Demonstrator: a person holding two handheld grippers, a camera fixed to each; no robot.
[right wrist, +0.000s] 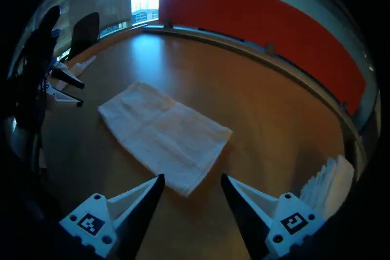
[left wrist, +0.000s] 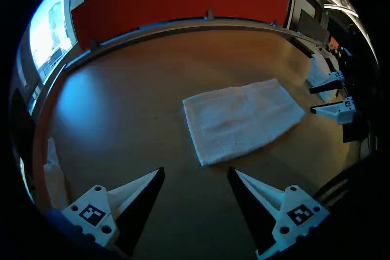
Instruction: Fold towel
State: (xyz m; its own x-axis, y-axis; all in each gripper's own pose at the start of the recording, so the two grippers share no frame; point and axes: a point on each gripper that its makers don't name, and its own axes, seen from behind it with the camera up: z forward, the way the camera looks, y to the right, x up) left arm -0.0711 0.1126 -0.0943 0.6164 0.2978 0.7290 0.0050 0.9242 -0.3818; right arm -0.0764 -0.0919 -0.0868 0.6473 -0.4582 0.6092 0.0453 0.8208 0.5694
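Note:
A white towel (left wrist: pixel 242 117) lies flat on the wooden table (left wrist: pixel 146 89), folded into a rectangle. My left gripper (left wrist: pixel 196 174) is open just short of the towel's near corner, nothing between its fingers. In the left gripper view the right gripper (left wrist: pixel 312 100) hovers beyond the towel's far right end, open. In the right gripper view the towel (right wrist: pixel 163 133) stretches away to the left, its near end just ahead of my open right gripper (right wrist: pixel 192 181). The left gripper (right wrist: pixel 82 95) shows at the far left of that view, past the towel's other end, with the person holding it.
A red partition (left wrist: pixel 180 1) runs along the table's far edge. A stack of white cloths (right wrist: pixel 327 187) sits at the right in the right gripper view. More white cloth (left wrist: pixel 54 174) lies at the left table edge in the left gripper view. Dark chairs (right wrist: pixel 85 33) stand behind.

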